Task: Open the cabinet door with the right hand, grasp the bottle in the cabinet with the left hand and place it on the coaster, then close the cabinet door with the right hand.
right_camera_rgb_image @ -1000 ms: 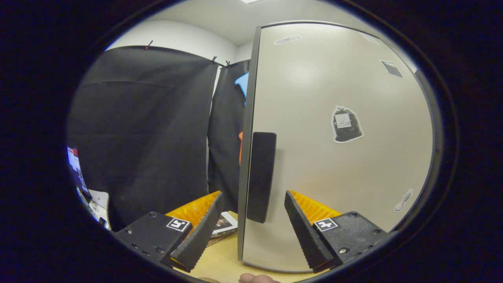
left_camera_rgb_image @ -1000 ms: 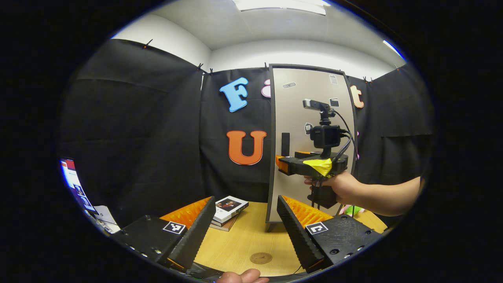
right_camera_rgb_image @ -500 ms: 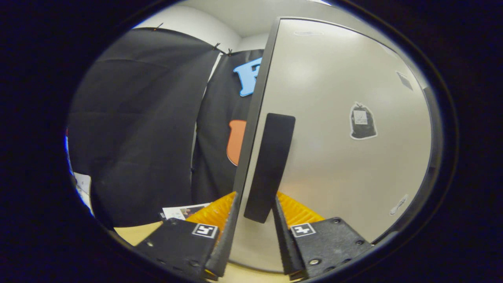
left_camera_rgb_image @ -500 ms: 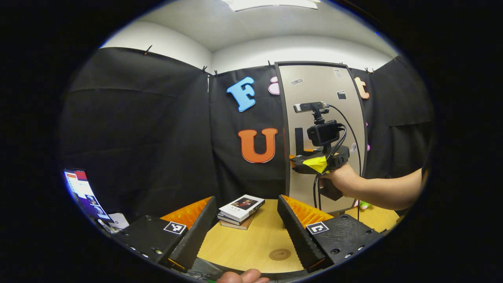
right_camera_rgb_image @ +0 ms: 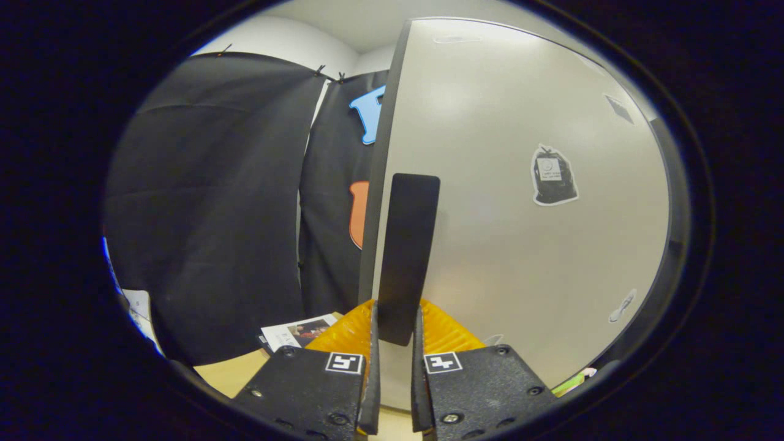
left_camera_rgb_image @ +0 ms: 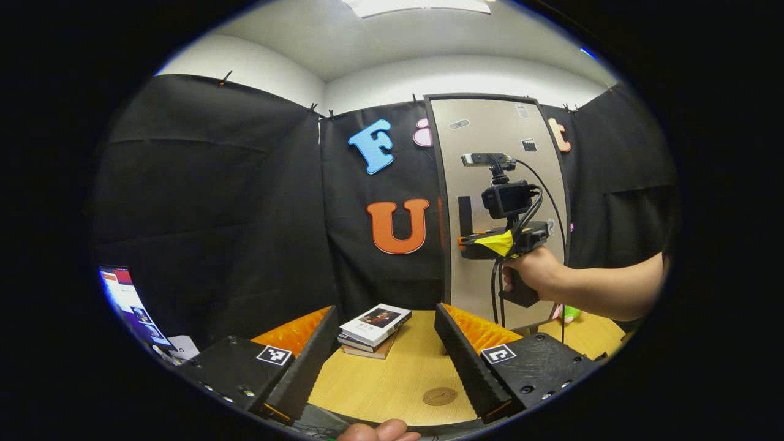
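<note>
Left gripper view, from left to right: a lit screen (left_camera_rgb_image: 125,300) leans at the table's edge, then the left gripper (left_camera_rgb_image: 384,361) hangs over the wooden table (left_camera_rgb_image: 380,386) with its fingers spread wide and nothing between them. Through that gap lies a small stack of books (left_camera_rgb_image: 373,327), and nearer the camera the round coaster (left_camera_rgb_image: 439,395) sits flat on the bare wood, just beside the inner edge of the gripper's right-hand finger. Farther back stands the cabinet door (left_camera_rgb_image: 499,208), upright and closed flush in its dark frame, with a dark vertical handle (left_camera_rgb_image: 465,215) near its left edge. A hand (left_camera_rgb_image: 533,275) holds the right gripper (left_camera_rgb_image: 463,242) up against that handle. A small green object (left_camera_rgb_image: 569,313) pokes out low beside the cabinet, right of the forearm.

In the right gripper view, the books (right_camera_rgb_image: 300,331) lie at lower left, and the right gripper's (right_camera_rgb_image: 395,343) fingers are clenched on the lower end of the handle (right_camera_rgb_image: 407,245), one on each side. The pale door panel (right_camera_rgb_image: 527,184) spreads to the right, bearing a few stickers (right_camera_rgb_image: 553,182).
</note>
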Demonstrator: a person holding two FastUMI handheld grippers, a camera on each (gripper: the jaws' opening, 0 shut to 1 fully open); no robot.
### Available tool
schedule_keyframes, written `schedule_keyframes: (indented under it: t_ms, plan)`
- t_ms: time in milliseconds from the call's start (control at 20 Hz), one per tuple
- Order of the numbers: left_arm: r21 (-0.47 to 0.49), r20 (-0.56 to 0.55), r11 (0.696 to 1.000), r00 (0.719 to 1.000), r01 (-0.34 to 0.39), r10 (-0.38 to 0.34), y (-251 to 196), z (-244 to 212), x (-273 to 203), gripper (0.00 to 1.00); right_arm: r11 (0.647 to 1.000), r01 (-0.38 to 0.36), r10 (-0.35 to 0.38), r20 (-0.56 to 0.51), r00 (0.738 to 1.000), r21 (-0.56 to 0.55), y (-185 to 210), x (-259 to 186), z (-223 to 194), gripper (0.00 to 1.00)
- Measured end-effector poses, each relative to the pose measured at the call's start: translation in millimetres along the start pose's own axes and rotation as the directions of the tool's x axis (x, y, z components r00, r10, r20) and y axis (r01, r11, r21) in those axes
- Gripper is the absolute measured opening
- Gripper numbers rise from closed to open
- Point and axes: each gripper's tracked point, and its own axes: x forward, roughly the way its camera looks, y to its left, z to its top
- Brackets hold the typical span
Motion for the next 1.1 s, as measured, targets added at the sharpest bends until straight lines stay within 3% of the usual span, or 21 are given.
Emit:
schedule_keyframes:
  t_ms: [450, 700, 1100]
  plan:
    - [-0.017, 0.023, 1.000, 0.999, 0.024, -0.024, 7.9, -0.1, 2.9, 0.96, 0.997, -0.068, 0.068, 0.008, 0.998, 0.031, 11.1, -51.4, -3.2, 0.22]
    - [-0.019, 0.015, 0.997, 0.997, 0.081, -0.081, -3.5, -3.5, 4.3, 0.96, 0.992, -0.090, 0.087, 0.039, 0.995, 0.086, 10.2, -90.9, -6.6, 0.22]
    - [-0.009, 0.002, 0.982, 0.982, 0.189, -0.189, -34.0, -2.5, 9.5, 0.96, 0.989, -0.077, 0.067, 0.085, 0.994, 0.126, 4.2, -108.1, -7.3, 0.20]
